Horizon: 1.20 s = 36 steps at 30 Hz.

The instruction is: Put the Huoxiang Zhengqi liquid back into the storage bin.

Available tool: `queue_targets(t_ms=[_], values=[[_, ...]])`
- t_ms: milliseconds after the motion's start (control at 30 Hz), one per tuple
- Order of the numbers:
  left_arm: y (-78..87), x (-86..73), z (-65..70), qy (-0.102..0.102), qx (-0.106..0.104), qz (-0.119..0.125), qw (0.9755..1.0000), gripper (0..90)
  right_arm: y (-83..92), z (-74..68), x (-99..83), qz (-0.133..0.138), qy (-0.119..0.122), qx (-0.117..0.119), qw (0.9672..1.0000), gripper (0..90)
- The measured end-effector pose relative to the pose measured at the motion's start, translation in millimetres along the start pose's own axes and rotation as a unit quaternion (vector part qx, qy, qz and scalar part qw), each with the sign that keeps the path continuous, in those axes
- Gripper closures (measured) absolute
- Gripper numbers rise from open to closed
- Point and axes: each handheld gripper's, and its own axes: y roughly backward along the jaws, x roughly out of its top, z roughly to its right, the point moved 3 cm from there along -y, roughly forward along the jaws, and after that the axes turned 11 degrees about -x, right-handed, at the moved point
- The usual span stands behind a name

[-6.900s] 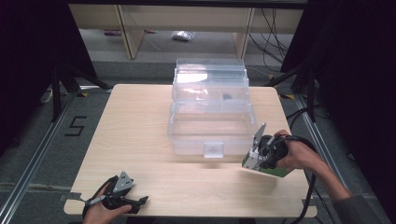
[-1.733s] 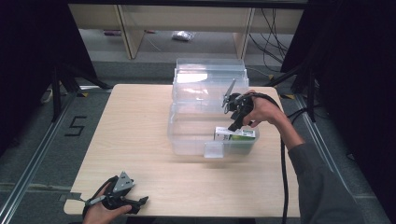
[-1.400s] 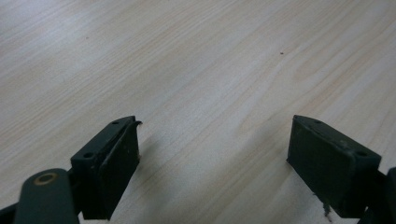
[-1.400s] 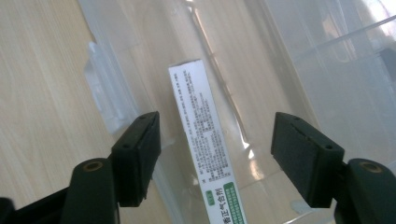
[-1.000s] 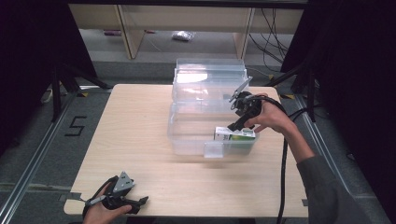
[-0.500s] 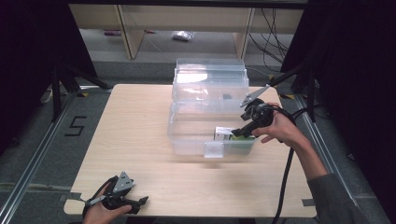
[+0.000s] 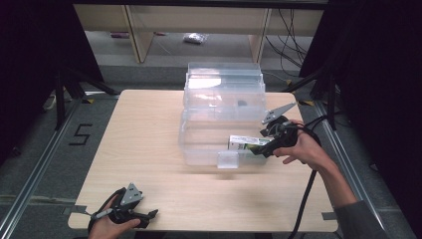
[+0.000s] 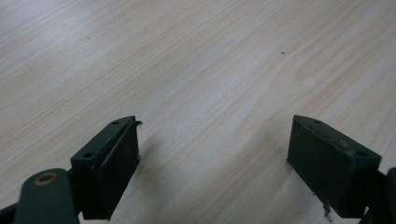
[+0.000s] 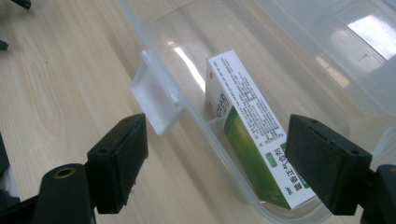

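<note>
Right hand-held gripper (image 7: 264, 146) hovers at the near right corner of the clear plastic bin (image 7: 199, 144), its jaws spread wide and holding nothing. In the right gripper view the green-and-white box (image 9: 254, 135) lies just ahead of and below that hand-held gripper (image 9: 219, 158), inside the bin and against its near wall, apart from both jaws. The box rests on one long side, and its long axis runs away from the hand-held gripper, roughly along the line of sight between the two jaws and parallel to the bin wall. The nearer end of the box sits closer to the jaw on the right of that view; the bin's latch tab (image 9: 156, 100) stands just ahead of the other jaw.

From above, the box (image 7: 248, 144) lies lengthwise along the bin's front wall, with the hand-held gripper just off its right-hand end. The box looks to be already set down in the bin, so any coming move probably turns on drawing back clear of the rim, or on closing across the box's short width if it must be shifted.

Left hand-held gripper (image 7: 130, 213) rests well apart, low on the surface (image 7: 149, 124) at its near left edge, jaws open and empty. The right one is by far the nearer to the box.
</note>
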Motion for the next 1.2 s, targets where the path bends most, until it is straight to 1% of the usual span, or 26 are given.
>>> queue_targets(t_ms=[100, 133, 167, 200, 233, 267, 300, 333, 367, 467, 500, 533, 567, 600, 633, 667, 833, 867, 900, 933, 1000, 1067, 1100, 1133, 1167, 1200], values=[[-0.2, -0.1, -0.1, -0.001, 0.001, 0.0, 1.0, 16.1, 1.4, -2.4, -1.6, -0.005, -0.006, 0.004, 1.0, 22.3], [-0.2, -0.1, 0.1, 0.0, 0.002, 0.002, 1.0, 16.1, 0.6, -1.5, -2.0, -0.001, 0.003, 0.003, 1.0, 22.3], [0.0, 0.0, 0.0, 0.0, 0.001, 0.001, 1.0, 16.1, 1.2, -4.3, -3.5, -0.012, -0.011, -0.001, 0.9999, 22.6], [0.1, 0.0, -0.1, 0.0, 0.0, 0.0, 1.0, 16.1, 1.7, -3.9, -3.9, -0.012, -0.004, 0.005, 0.9999, 22.6], [0.1, 0.0, -0.2, -0.001, 0.0, -0.001, 1.0, 16.1, 1.2, -3.0, -4.0, -0.001, 0.006, -0.002, 1.0, 22.5], [0.1, 0.0, -0.2, 0.0, 0.0, 0.0, 1.0, 16.1, 2.1, -7.9, -5.6, -0.007, -0.019, 0.003, 0.9998, 22.6], [0.1, 0.0, -0.2, -0.001, 0.0, 0.0, 1.0, 16.1, 2.9, -6.5, -5.8, -0.005, -0.002, 0.003, 1.0, 22.6], [0.1, 0.0, -0.2, -0.001, 0.0, -0.001, 1.0, 16.1, 3.2, -9.7, -6.8, -0.002, -0.013, 0.004, 0.9999, 22.5], [-0.1, 0.0, -0.2, -0.001, 0.0, 0.0, 1.0, 16.1, 4.3, -10.4, -7.3, 0.0, -0.009, -0.001, 1.0, 22.5], [-1.6, 0.0, 0.7, 0.001, 0.002, 0.001, 1.0, 16.1, 5.2, -14.9, -9.0, 0.009, -0.005, 0.003, 0.9999, 21.8], [-2.5, 0.6, 1.3, 0.005, 0.003, 0.009, 0.9999, 16.1, 7.5, -17.5, -9.6, 0.004, -0.012, 0.004, 0.9999, 21.3], [-1.9, 0.5, 1.3, 0.005, 0.0, 0.007, 1.0, 16.1, 6.5, -19.5, -9.8, 0.01, -0.017, 0.003, 0.9998, 20.6], [-1.3, 0.1, 0.7, 0.004, -0.001, 0.003, 1.0, 16.1, 7.2, -20.7, -10.0, 0.009, -0.016, 0.004, 0.9998, 20.4], [-0.6, 0.1, 0.0, -0.001, 0.001, 0.001, 1.0, 16.1, 5.8, -22.0, -10.3, 0.017, -0.01, 0.001, 0.9998, 20.5], [-0.4, 0.0, 0.0, -0.001, 0.001, 0.0, 1.0, 16.1, 6.6, -25.6, -11.1, 0.01, -0.02, 0.01, 0.9997, 20.5], [-0.3, 0.1, -0.1, -0.001, 0.0, 0.0, 1.0, 16.1, 5.4, -27.2, -11.3, 0.02, -0.02, 0.002, 0.9996, 20.5], [0.0, 0.3, -0.6, -0.005, -0.001, -0.001, 1.0, 16.1, 2.9, -38.2, -14.7, 0.026, -0.01, 0.002, 0.9996, 20.1], [-0.1, 0.4, -0.7, -0.006, -0.001, 0.0, 1.0, 16.1, 2.7, -41.5, -15.4, 0.026, -0.024, 0.003, 0.9994, 19.9], [-0.1, 0.3, -0.7, -0.007, 0.0, -0.001, 1.0, 16.1, 1.7, -42.8, -15.9, 0.034, -0.017, 0.005, 0.9993, 19.8], [0.0, 0.3, -0.7, -0.007, 0.001, -0.001, 1.0, 16.1, 2.6, -44.8, -17.1, 0.027, -0.02, 0.007, 0.9994, 19.8], [0.0, 0.4, -0.8, -0.006, 0.0, 0.0, 1.0, 16.1, 0.5, -47.8, -18.4, 0.039, -0.017, 0.004, 0.9991, 19.4], [-0.1, 0.3, -0.7, -0.006, -0.001, -0.001, 1.0, 16.1, 1.9, -51.7, -19.9, 0.03, -0.021, 0.008, 0.9993, 19.3], [-0.1, 0.2, -0.6, -0.007, 0.001, -0.001, 1.0, 16.1, 0.7, -52.5, -20.5, 0.038, -0.019, 0.003, 0.9991, 19.2], [-0.1, 0.4, -0.6, -0.007, 0.001, 0.0, 1.0, 16.1, 0.3, -55.4, -21.5, 0.035, -0.027, 0.005, 0.999, 18.9], [-0.2, 0.4, -0.6, -0.007, 0.001, 0.001, 1.0, 16.1, 0.6, -54.3, -21.9, 0.036, -0.015, 0.001, 0.9992, 18.9], [-0.1, 0.3, -0.6, -0.007, 0.001, 0.0, 1.0, 16.1, -0.7, -56.4, -22.7, 0.041, -0.021, 0.007, 0.9989, 18.8]])
